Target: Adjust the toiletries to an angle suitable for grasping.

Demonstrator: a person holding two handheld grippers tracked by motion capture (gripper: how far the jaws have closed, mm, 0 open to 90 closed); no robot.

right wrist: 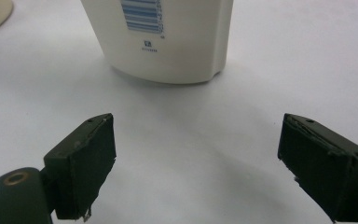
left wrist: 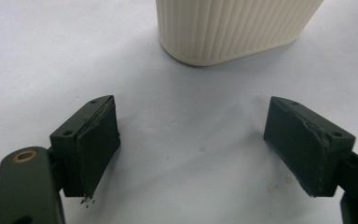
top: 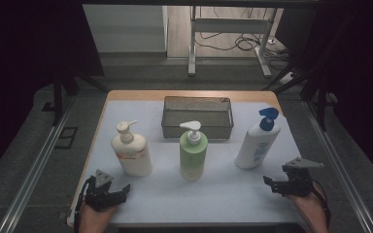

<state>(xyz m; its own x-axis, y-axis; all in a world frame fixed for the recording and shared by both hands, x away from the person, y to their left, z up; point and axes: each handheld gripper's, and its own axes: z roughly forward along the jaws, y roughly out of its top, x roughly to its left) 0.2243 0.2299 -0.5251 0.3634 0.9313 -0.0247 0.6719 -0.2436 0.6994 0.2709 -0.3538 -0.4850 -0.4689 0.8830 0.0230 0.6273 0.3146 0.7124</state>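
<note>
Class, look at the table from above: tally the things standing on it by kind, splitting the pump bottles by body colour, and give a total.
Cream pump bottle: 1
Green pump bottle: 1
White pump bottle with blue pump: 1
Wire basket: 1
Total: 4 things, 3 of them bottles

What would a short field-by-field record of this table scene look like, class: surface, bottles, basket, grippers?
surface: white mat on a wooden table
bottles: cream pump bottle, green pump bottle, white bottle with blue pump, all upright
basket: wire basket behind the green bottle
left gripper: open, near the cream bottle, holding nothing
right gripper: open, near the white bottle, holding nothing
</note>
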